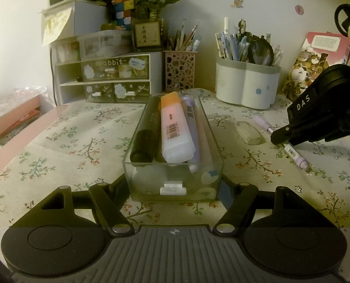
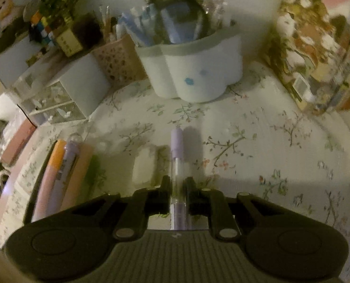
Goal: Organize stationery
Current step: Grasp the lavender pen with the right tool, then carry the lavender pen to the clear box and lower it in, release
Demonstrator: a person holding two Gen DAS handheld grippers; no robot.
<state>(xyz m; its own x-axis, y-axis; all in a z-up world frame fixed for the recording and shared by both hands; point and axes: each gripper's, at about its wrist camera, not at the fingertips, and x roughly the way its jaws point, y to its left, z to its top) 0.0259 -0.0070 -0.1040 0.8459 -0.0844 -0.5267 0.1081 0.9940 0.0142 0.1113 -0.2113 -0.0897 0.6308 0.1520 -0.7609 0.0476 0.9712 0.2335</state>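
Pinching the purple pen point(image 2: 177, 165) squarely at its clear middle matters now: the right gripper point(image 2: 177, 188) has its jaws on either side of the barrel as it lies on the worktop point(image 2: 281, 141), beside an eraser point(image 2: 143, 168). Lift level. The left gripper point(image 1: 175, 188) has its jaws clamped on the clear tray point(image 1: 172, 184), which holds a black marker point(image 1: 146, 134), an orange-capped tube point(image 1: 175, 129) and a purple pen case point(image 1: 193, 127). Farther back, the white holder point(image 1: 248, 82) brims with pens.

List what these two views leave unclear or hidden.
- Left wrist view: the right gripper covers the middle of the purple pen; contact is hidden.
- Right wrist view: motion blur; whether the gripper's pads press the pen is unclear.
- Left wrist view: the orange-capped tube hides what lies beneath it in the clear tray.
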